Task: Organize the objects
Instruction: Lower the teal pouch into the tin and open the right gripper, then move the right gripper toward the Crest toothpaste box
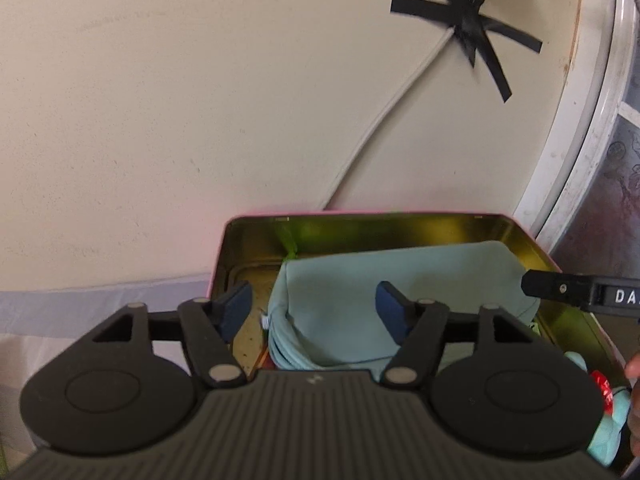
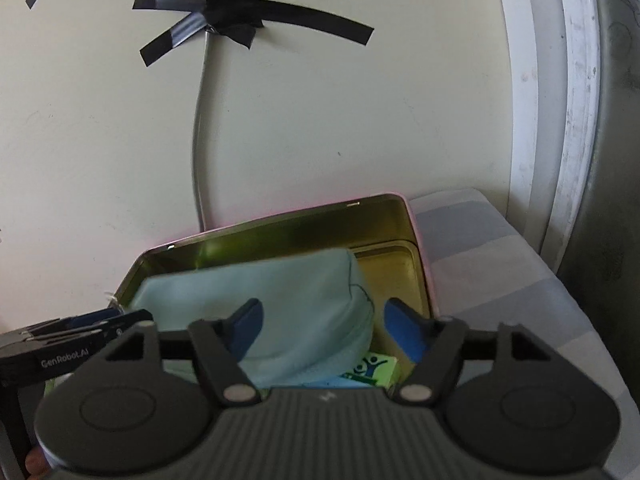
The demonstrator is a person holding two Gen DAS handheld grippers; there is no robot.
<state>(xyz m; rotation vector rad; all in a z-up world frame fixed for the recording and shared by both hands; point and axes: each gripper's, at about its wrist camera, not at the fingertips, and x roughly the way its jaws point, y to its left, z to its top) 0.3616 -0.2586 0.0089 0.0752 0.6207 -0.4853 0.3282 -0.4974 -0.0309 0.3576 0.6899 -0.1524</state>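
An open metal tin (image 1: pixel 360 224) with a gold inside and pink outside stands against the wall; it also shows in the right wrist view (image 2: pixel 280 228). A light blue fabric pouch (image 1: pixel 400 292) lies in it, seen too in the right wrist view (image 2: pixel 288 304). My left gripper (image 1: pixel 314 312) is open over the pouch's left end, jaws wide, holding nothing. My right gripper (image 2: pixel 322 330) is open over the pouch's right end, empty. A green and white card (image 2: pixel 370 368) lies in the tin under the pouch. The other gripper's side (image 1: pixel 580 290) enters each view.
A cream wall (image 1: pixel 160 120) rises right behind the tin, with a cable (image 1: pixel 384 120) fixed by black tape (image 1: pixel 472 24). A white door frame (image 2: pixel 560 120) stands at the right. The tin rests on a grey checked cloth (image 2: pixel 500 280). A teal item with a red label (image 1: pixel 606 400) lies at the tin's near right.
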